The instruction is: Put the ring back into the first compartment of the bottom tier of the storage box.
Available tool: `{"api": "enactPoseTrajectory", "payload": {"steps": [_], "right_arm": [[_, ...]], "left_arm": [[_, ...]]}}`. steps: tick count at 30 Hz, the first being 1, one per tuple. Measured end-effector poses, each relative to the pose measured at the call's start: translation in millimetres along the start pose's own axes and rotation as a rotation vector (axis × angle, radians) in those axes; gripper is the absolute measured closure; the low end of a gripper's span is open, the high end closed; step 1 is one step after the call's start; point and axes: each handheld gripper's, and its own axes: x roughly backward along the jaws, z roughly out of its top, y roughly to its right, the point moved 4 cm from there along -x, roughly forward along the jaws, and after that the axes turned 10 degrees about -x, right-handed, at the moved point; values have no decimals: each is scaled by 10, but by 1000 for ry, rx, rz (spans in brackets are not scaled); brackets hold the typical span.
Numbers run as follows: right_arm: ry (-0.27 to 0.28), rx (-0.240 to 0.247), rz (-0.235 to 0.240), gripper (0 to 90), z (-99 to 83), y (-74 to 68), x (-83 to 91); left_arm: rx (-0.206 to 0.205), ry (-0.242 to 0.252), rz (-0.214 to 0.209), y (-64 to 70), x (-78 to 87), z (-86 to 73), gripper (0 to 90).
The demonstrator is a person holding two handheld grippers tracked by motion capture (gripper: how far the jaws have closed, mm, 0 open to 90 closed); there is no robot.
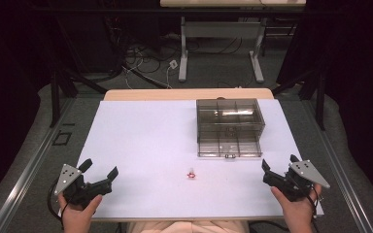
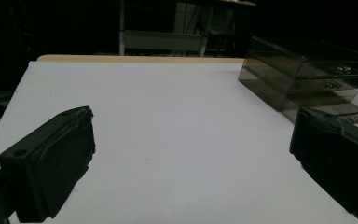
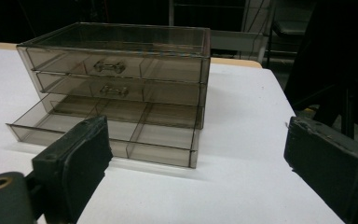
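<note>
— Down at the near edge of the worktop point(image 1: 141, 141), what do you make of the two hands?

— Each holds a gripper. The left gripper point(image 1: 100, 175) sits by the near left corner, jaws spread wide with bare white surface between them. The right gripper point(image 1: 277, 168) is by the near right corner, likewise spread, nothing between its jaws. Both rest low at the edge, pointing up the table.

— And that little thing between them?

— A small red and white object point(image 1: 191, 174), lying alone on the white surface a bit back from the near edge, roughly midway between the grippers and apart from both. Too small for me to say what it is.

— Farther back?

— A smoky clear drawer cabinet point(image 1: 229, 120), right of centre and reaching toward the far edge. It has three drawers stacked. The bottom drawer point(image 3: 107, 133) is pulled out toward us; the upper two are pushed in, each with a small clear handle on the front.

— Anything in the open one?

— It is split by dividers into compartments, and from the right gripper view I can make out nothing lying in them. The tinted walls make the closed drawers hard to read.

— Beyond the table?

— Another table's white legs point(image 1: 183, 48) and loose cables point(image 1: 145, 60) on the floor.
</note>
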Motion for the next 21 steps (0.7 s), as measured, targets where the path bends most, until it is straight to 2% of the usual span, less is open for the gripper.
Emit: {"api": "enactPoseTrajectory", "payload": {"steps": [3, 5, 7, 8, 12, 19, 21], "right_arm": [[-1, 8, 6, 88, -5, -18, -2], [-5, 12, 16, 119, -12, -46, -9], [-5, 8, 21, 139, -13, -56, -8], [-19, 7, 29, 148, -12, -68, -3], [-16, 5, 29, 150, -6, -87, -1], [-3, 11, 61, 156, 0, -176, -32], [-13, 15, 68, 156, -7, -199, -36]], "left_arm": [[0, -5, 0, -4, -2, -4, 1], [-11, -32, -11, 1, -6, -24, 1], [-11, -31, -12, 3, -7, -24, 1], [-13, -31, -29, 13, -2, -24, 1], [-9, -21, -51, 40, 16, -12, 1], [-16, -8, -54, 61, 39, -11, 1], [-14, -7, -54, 61, 39, -13, 1]]}}
